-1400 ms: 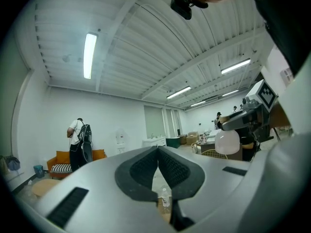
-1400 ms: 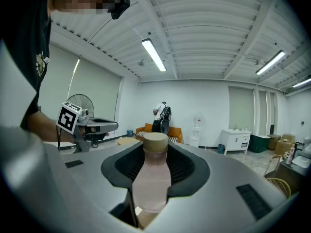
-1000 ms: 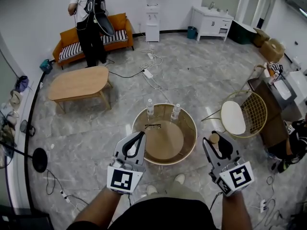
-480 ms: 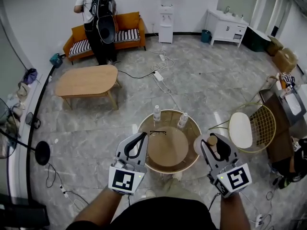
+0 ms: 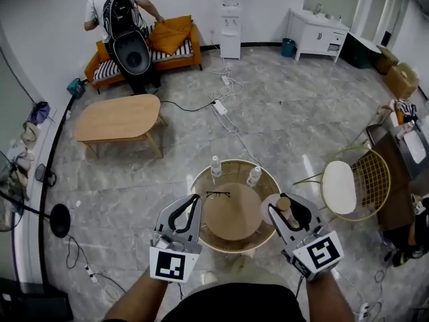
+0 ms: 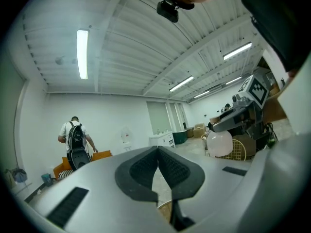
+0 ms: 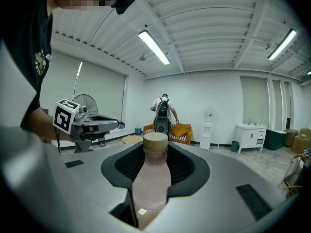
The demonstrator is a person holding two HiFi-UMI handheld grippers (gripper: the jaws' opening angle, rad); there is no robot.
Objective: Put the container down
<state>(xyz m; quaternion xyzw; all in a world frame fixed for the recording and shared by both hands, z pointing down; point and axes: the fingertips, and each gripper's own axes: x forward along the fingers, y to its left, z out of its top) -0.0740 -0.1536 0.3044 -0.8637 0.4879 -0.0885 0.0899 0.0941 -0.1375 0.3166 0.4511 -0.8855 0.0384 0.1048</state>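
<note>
At the bottom of the head view, the left gripper point(image 5: 195, 198) has its jaws pressed together with nothing between them, and it is held over the near left rim of a round table point(image 5: 231, 217). The right gripper point(image 5: 287, 205) is clamped on the container point(image 7: 154, 178), a pale bottle with a tan cap at the fingertips, raised beside the table's right edge. A pair of glasses point(image 5: 216, 194) lies on the tabletop, and two water bottles point(image 5: 215, 166) stand at its far rim. A wire chair point(image 5: 340, 186) sits to the right. Farther off are a wooden coffee table point(image 5: 117, 118), then a person with a backpack point(image 5: 120, 19) at an orange sofa point(image 5: 171, 35).
</note>
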